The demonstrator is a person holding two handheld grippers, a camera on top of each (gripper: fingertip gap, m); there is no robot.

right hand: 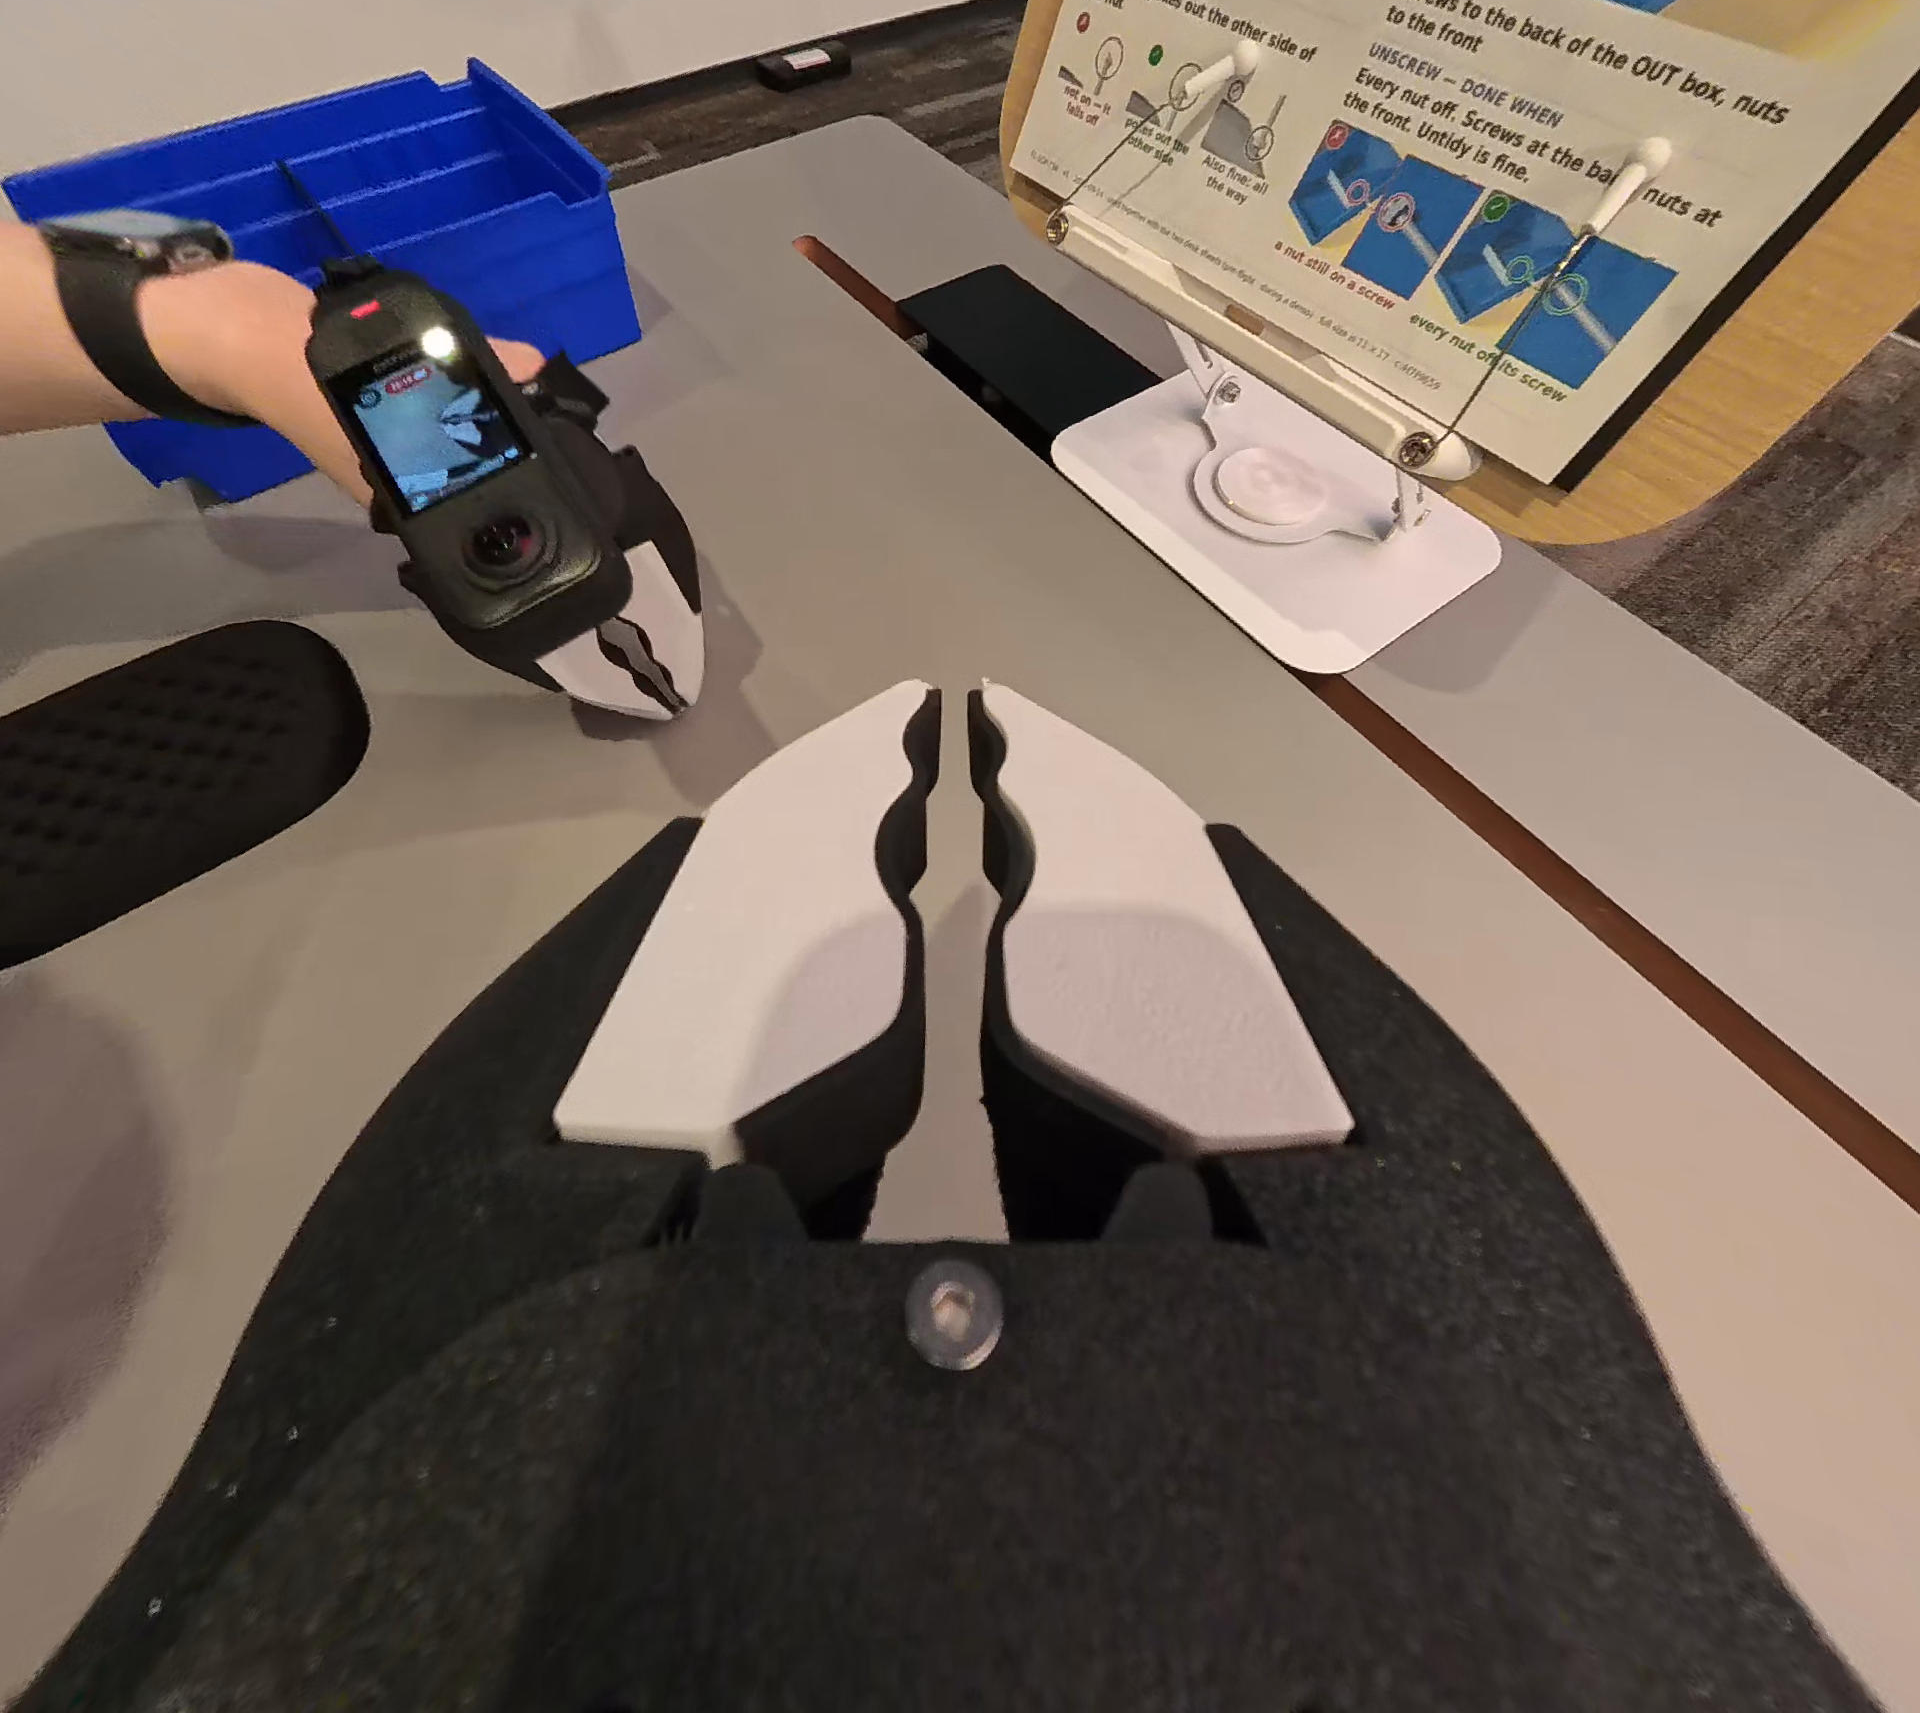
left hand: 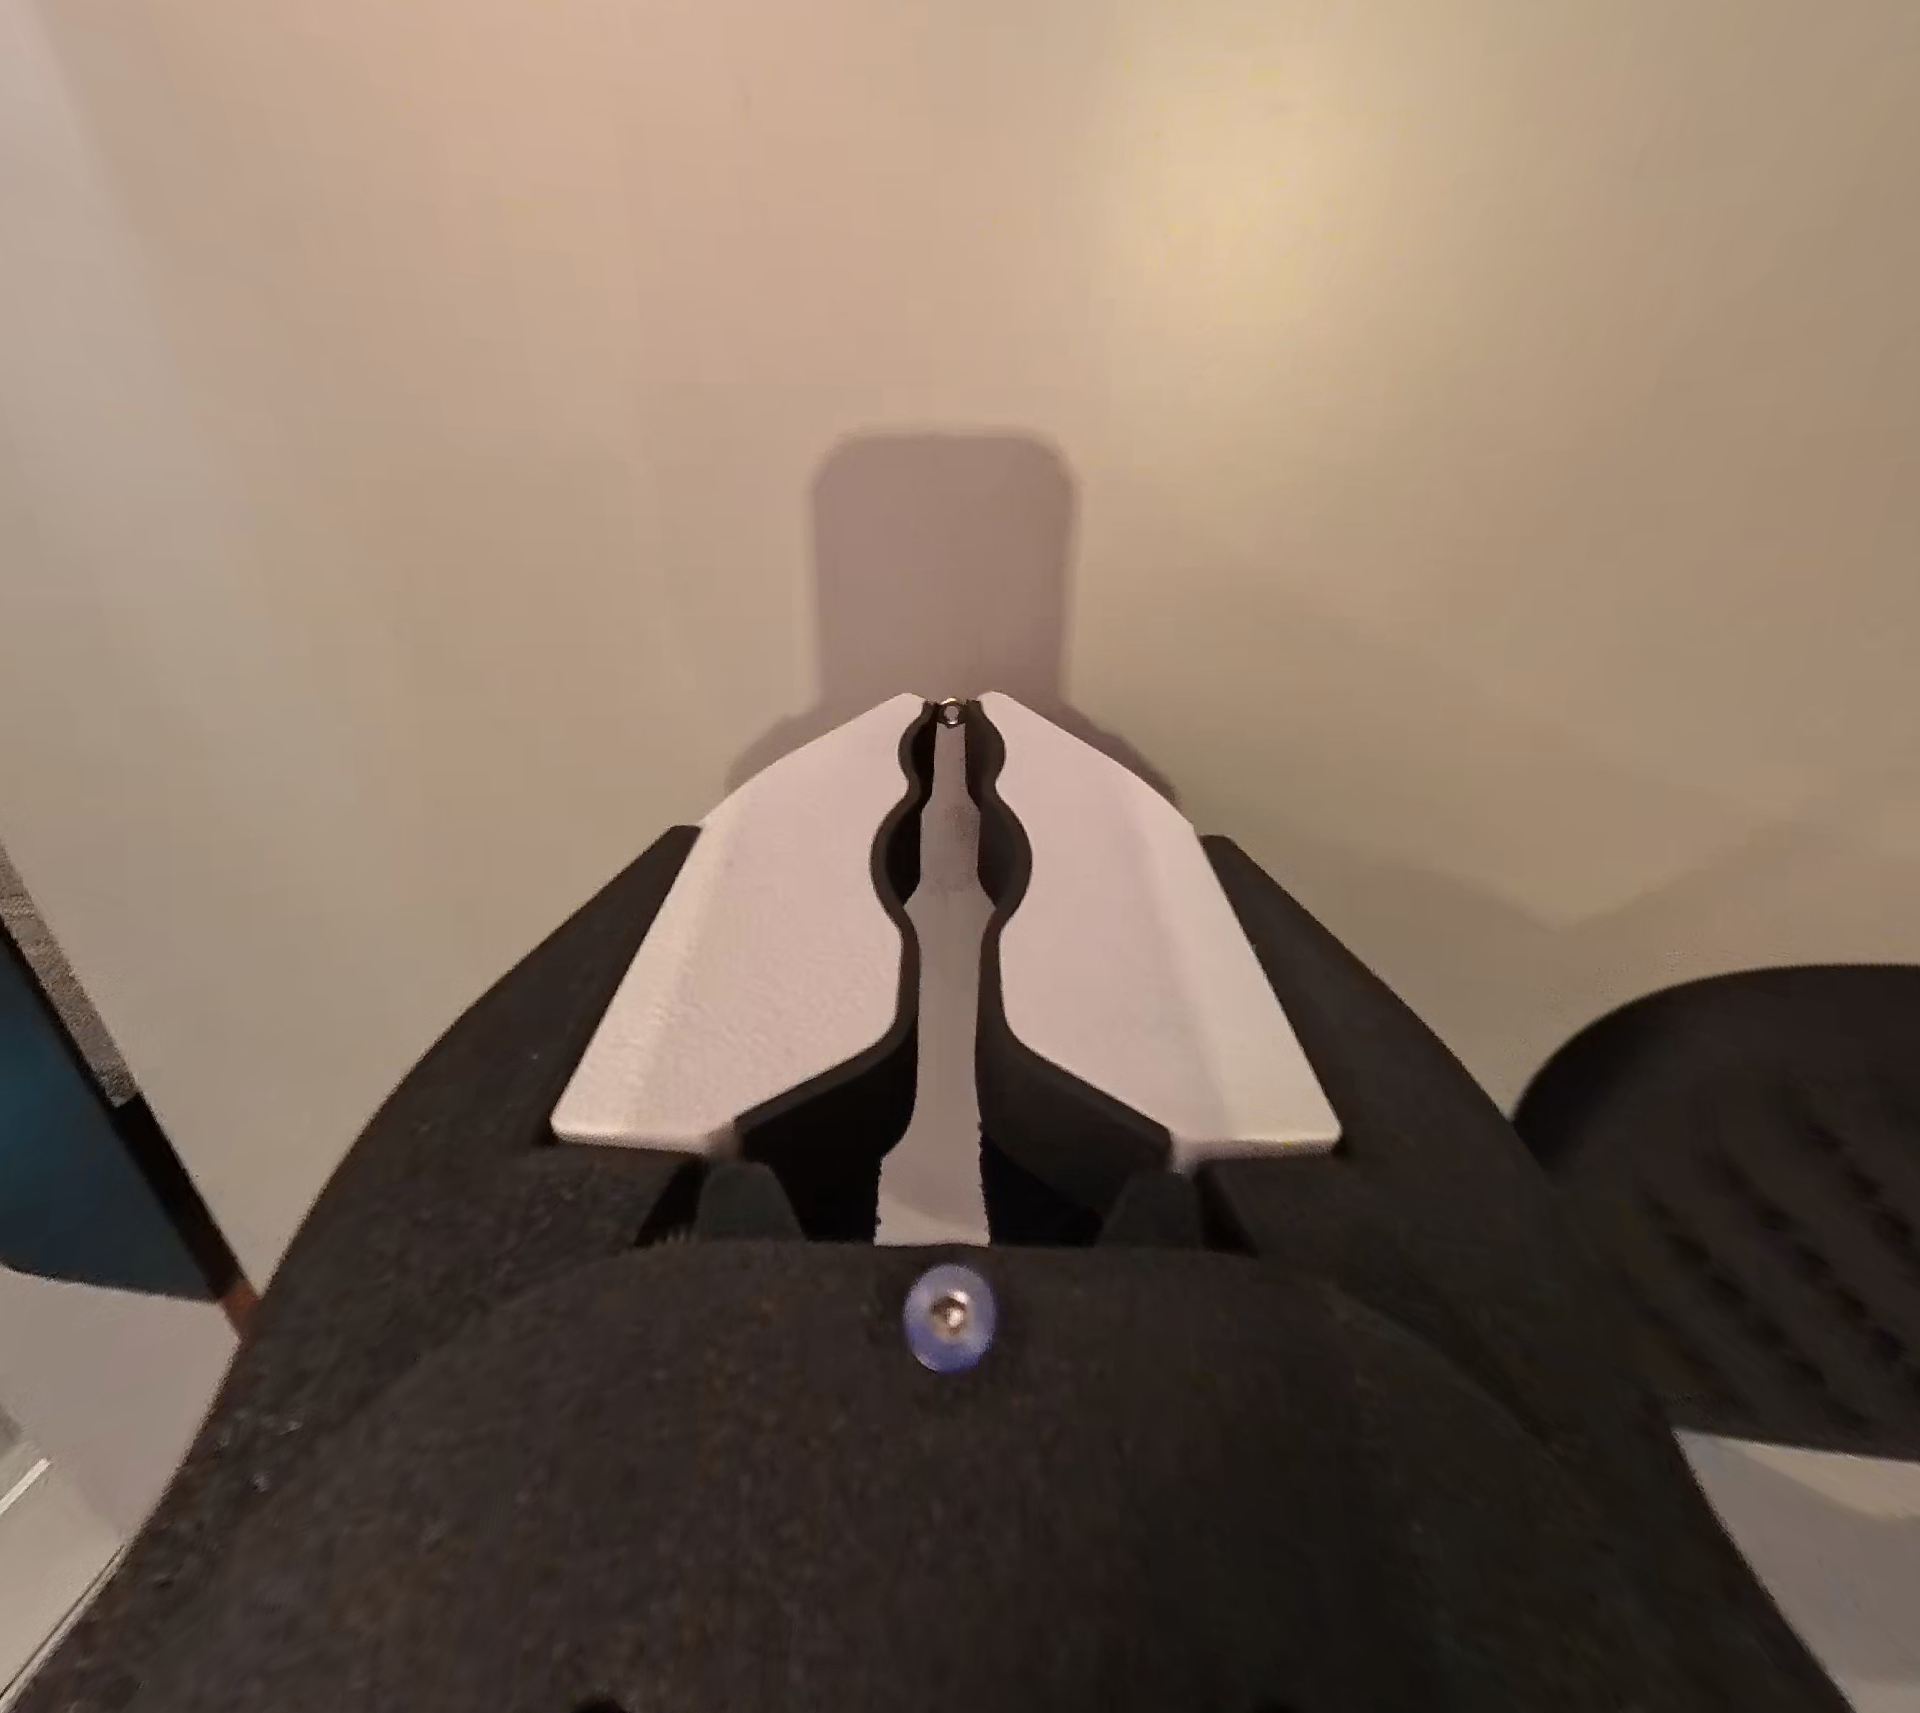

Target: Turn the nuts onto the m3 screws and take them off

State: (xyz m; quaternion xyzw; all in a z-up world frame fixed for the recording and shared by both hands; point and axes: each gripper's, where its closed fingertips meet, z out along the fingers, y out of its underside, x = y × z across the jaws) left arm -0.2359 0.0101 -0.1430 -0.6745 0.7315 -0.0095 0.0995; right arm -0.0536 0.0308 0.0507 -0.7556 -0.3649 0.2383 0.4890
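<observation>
At the far left of the right wrist view, a blue bin point(right hand: 343, 209) with inner dividers is sitting on the grey tabletop point(right hand: 883, 437), near the back edge. Just in front of it, a hand point(right hand: 239, 333) wearing a dark wrist strap is holding the left gripper point(right hand: 681, 707), which is carrying a small camera with a lit screen and is pointing its tips down close to the tabletop. In the left wrist view, the left gripper point(left hand: 951, 707) is pinching a tiny metal nut point(left hand: 951, 711) between the very tips of its white fingers point(left hand: 790, 915), which are clenched on it. The nut is showing its round hole toward the camera, with plain tabletop behind it. Whether the tips are touching the surface cannot be told.

Below the left gripper, a black perforated chair part point(right hand: 156, 780) is overlapping the near edge of the tabletop.

In the middle of the right wrist view, the right gripper point(right hand: 954, 689) is hovering above the tabletop with its fingers nearly together, a narrow gap between them and nothing held.

To the right, an instruction sheet point(right hand: 1455, 74) on a wooden board is leaning on a white stand point(right hand: 1288, 520) at the tabletop's far side.
</observation>
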